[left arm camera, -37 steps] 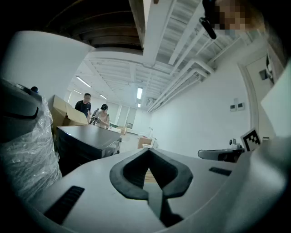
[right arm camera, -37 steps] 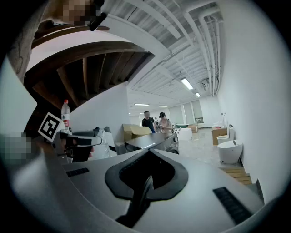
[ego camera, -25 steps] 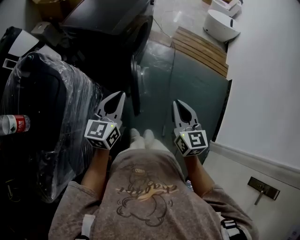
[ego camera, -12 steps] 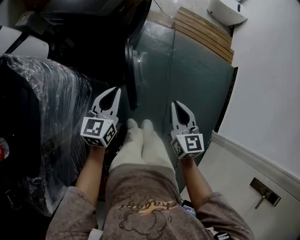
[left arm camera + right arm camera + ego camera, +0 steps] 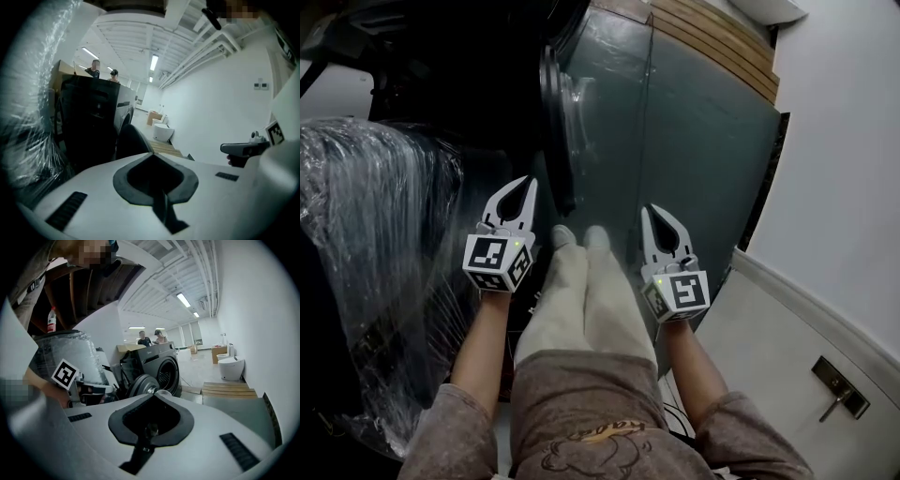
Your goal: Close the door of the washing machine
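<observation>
The dark washing machine (image 5: pixel 478 56) stands at the head view's top left, and the right gripper view shows its drum opening (image 5: pixel 164 369). Its round door (image 5: pixel 555 131) hangs open, edge-on ahead of me, also seen as a grey disc, the door (image 5: pixel 142 385). My left gripper (image 5: pixel 528 185) is shut and empty, its tip just short of the door's lower edge. Level with it on the right, my right gripper (image 5: pixel 654 213) is shut and empty over the floor. The left gripper view shows the door (image 5: pixel 132 140) close beyond the left gripper (image 5: pixel 151 154). In its own view the right gripper (image 5: pixel 153 396) points at the machine.
A large dark plastic-wrapped object (image 5: pixel 375 234) fills the left side. A white wall (image 5: pixel 844 187) and a panel with a handle (image 5: pixel 837 397) close off the right. A wooden pallet (image 5: pixel 717 42) and a white toilet (image 5: pixel 232 367) lie farther along the grey-green floor (image 5: pixel 694 159). Two people (image 5: pixel 150 338) stand behind the machine.
The view has moved forward along the floor, so the open door now sits closer ahead of both grippers. A bottle at the left has left the view. Both grippers stay shut.
</observation>
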Demonstrator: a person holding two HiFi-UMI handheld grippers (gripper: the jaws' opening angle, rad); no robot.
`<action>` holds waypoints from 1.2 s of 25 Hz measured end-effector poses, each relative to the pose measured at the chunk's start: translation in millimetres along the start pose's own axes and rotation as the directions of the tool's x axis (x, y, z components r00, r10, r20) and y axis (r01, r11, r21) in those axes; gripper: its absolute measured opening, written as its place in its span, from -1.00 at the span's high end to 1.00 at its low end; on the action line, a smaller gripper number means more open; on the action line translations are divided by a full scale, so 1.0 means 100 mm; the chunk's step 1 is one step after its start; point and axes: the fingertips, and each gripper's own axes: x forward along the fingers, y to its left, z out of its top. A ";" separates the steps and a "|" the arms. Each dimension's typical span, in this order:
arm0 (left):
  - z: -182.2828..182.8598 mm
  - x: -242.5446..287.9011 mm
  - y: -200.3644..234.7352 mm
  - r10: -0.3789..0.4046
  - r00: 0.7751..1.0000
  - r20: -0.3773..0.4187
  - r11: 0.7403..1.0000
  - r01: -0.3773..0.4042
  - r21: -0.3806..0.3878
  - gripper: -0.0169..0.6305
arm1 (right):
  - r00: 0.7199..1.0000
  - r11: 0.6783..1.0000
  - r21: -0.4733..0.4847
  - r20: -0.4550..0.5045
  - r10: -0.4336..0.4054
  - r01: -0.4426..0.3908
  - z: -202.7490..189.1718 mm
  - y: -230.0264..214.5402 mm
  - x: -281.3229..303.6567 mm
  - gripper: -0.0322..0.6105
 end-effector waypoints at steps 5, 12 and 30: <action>-0.36 0.19 0.10 -0.016 0.998 -0.057 1.000 0.016 0.002 0.95 | 0.998 1.000 0.013 -0.059 -0.022 0.023 -0.21 -0.02 0.04 0.92; -0.65 0.34 0.16 -0.043 0.993 -0.110 0.999 0.043 -0.007 0.94 | 0.999 1.000 0.009 -0.044 -0.029 0.030 -0.32 -0.05 0.07 0.92; -0.56 0.76 -0.24 -0.158 0.975 -0.155 0.987 0.158 -0.014 0.95 | 0.991 0.989 0.080 -0.048 -0.121 0.125 -0.38 -0.22 0.10 0.92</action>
